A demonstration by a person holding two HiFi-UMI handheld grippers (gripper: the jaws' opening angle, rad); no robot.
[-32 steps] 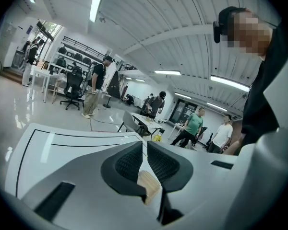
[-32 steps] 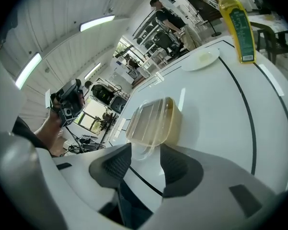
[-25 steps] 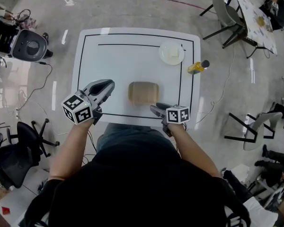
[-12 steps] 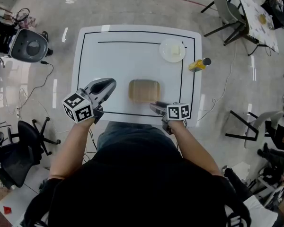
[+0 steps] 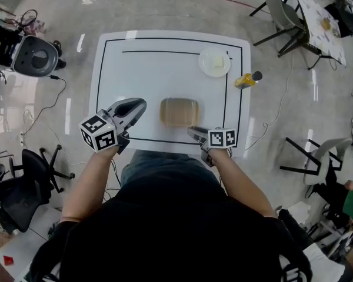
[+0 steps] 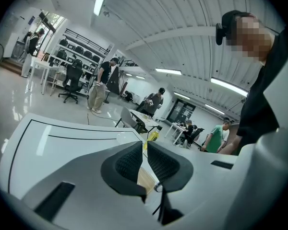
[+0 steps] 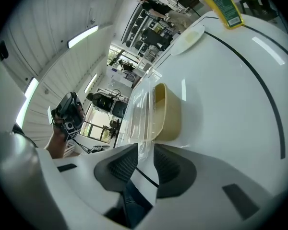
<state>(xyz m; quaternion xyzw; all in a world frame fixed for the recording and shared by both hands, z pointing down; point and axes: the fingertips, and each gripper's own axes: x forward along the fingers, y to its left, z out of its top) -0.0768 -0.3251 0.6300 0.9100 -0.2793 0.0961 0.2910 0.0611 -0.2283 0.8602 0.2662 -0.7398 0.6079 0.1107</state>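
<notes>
A tan container (image 5: 178,111) with a clear lid (image 7: 139,114) sits on the white table (image 5: 159,75), just inside its near black line. My right gripper (image 5: 194,134) is at the container's near right corner. In the right gripper view its jaws are closed on the lid's edge, and my right gripper (image 7: 145,152) is rolled to one side. My left gripper (image 5: 132,107) hovers left of the container, apart from it, jaws shut and empty. The container (image 6: 145,180) shows below my left gripper (image 6: 144,150).
A white plate (image 5: 214,61) with a pale piece on it lies at the far right of the table. A yellow oil bottle (image 5: 246,80) stands by the right edge. Chairs and another table (image 5: 317,22) stand far right, black equipment (image 5: 29,54) far left. Several people are in the room.
The right gripper's jaws have narrowed onto the lid's edge and the gripper has rolled and moved closer to the container. The left gripper has barely moved.
</notes>
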